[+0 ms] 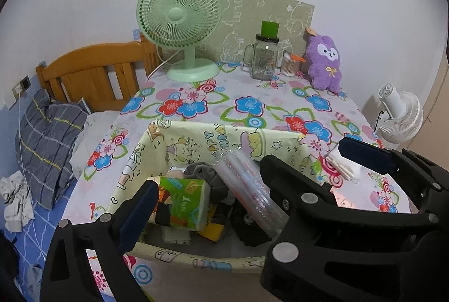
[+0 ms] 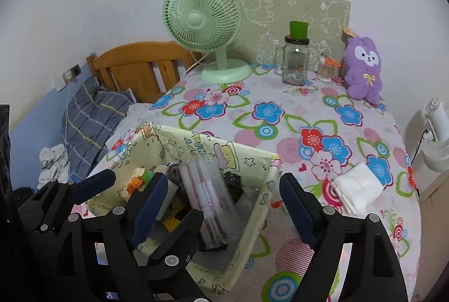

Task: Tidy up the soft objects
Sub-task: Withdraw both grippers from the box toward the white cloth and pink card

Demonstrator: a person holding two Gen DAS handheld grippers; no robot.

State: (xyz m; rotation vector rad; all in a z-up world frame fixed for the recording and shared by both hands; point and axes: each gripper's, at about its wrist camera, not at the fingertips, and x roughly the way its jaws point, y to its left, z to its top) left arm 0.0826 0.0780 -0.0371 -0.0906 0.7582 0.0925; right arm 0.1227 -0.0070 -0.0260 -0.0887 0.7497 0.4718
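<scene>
A fabric basket (image 1: 196, 130) (image 2: 213, 142) with a cartoon print stands on the flowered table. Inside lie a green tissue pack (image 1: 188, 201), a grey cloth (image 1: 199, 170), a clear plastic tube (image 1: 247, 184) (image 2: 207, 198) and dark items. My left gripper (image 1: 221, 198) hangs open over the basket, touching nothing. My right gripper (image 2: 221, 181) is open too, just above the tube and beside the left one; their inner fingers overlap. A stack of white folded pads (image 2: 356, 187) lies right of the basket. A purple plush (image 2: 363, 69) sits upright at the back right.
At the back stand a green desk fan (image 2: 204, 21), a glass jar mug (image 2: 296, 60) with a green cap and a cotton swab pot (image 2: 327, 71). A bed with a checked pillow (image 2: 92, 116) and wooden headboard lies left. A white fan (image 2: 435, 133) stands off the table's right edge.
</scene>
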